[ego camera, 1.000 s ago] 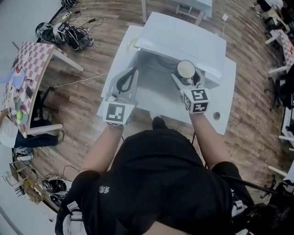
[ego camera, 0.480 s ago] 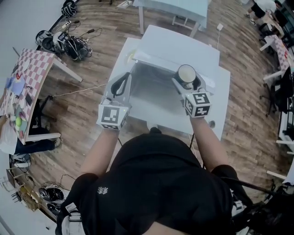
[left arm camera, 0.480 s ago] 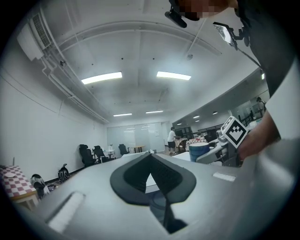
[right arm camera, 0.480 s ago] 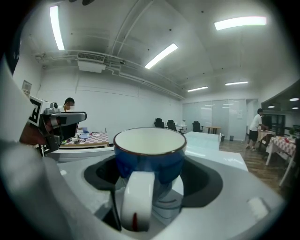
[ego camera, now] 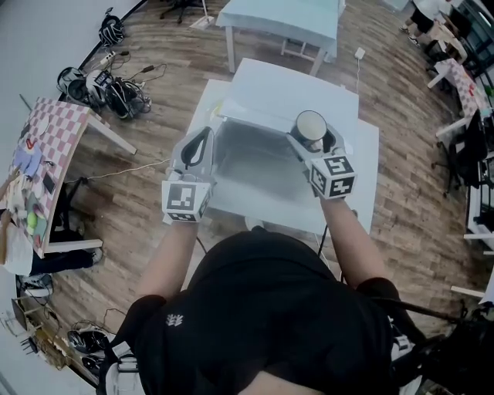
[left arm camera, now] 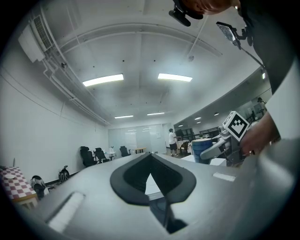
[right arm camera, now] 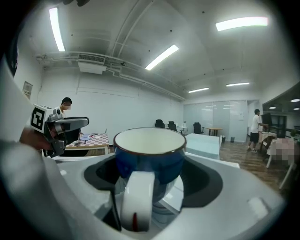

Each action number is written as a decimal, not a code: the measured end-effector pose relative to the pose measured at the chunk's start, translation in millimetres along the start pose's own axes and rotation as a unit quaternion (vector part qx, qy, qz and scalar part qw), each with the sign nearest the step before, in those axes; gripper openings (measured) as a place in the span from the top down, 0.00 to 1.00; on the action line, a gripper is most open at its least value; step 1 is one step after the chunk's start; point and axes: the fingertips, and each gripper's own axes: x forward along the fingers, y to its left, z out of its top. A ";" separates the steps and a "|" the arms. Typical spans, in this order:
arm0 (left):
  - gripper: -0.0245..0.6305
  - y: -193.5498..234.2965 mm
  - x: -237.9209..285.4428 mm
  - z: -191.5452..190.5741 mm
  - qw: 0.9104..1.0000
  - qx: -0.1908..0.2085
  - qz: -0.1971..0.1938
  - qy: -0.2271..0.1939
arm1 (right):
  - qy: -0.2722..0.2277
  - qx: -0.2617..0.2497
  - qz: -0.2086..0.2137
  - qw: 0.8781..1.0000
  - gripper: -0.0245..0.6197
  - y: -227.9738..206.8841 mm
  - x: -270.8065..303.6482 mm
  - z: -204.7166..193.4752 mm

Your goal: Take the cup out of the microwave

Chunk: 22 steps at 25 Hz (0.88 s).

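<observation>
A blue cup (ego camera: 311, 123) with a white inside and white handle (right arm camera: 136, 206) sits upright between the jaws of my right gripper (ego camera: 312, 135), which is shut on it. The cup (right arm camera: 149, 152) hangs over the right front of the white microwave (ego camera: 293, 85), above its open grey front (ego camera: 255, 158). My left gripper (ego camera: 205, 133) is held at the microwave's left front, its bowed jaws meeting at the tips with nothing between them (left arm camera: 150, 155). The left gripper view also catches the cup (left arm camera: 202, 149) in the right gripper (left arm camera: 220, 140).
The microwave stands on a white table (ego camera: 364, 177) on a wood floor. A pale blue table (ego camera: 282, 19) is behind it, a checkered table (ego camera: 42, 146) to the left with cables and headsets (ego camera: 100, 73) on the floor. Chairs and desks line the right edge.
The cup stays in my right gripper at the microwave's right front. My left gripper has drifted slightly left and toward me. The head view has shifted so the microwave sits higher in frame.
</observation>
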 end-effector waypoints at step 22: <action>0.96 22.5 11.1 20.4 1.000 0.011 0.004 0.001 | -0.023 -0.005 -0.018 1.000 0.36 -15.8 -5.8 35.7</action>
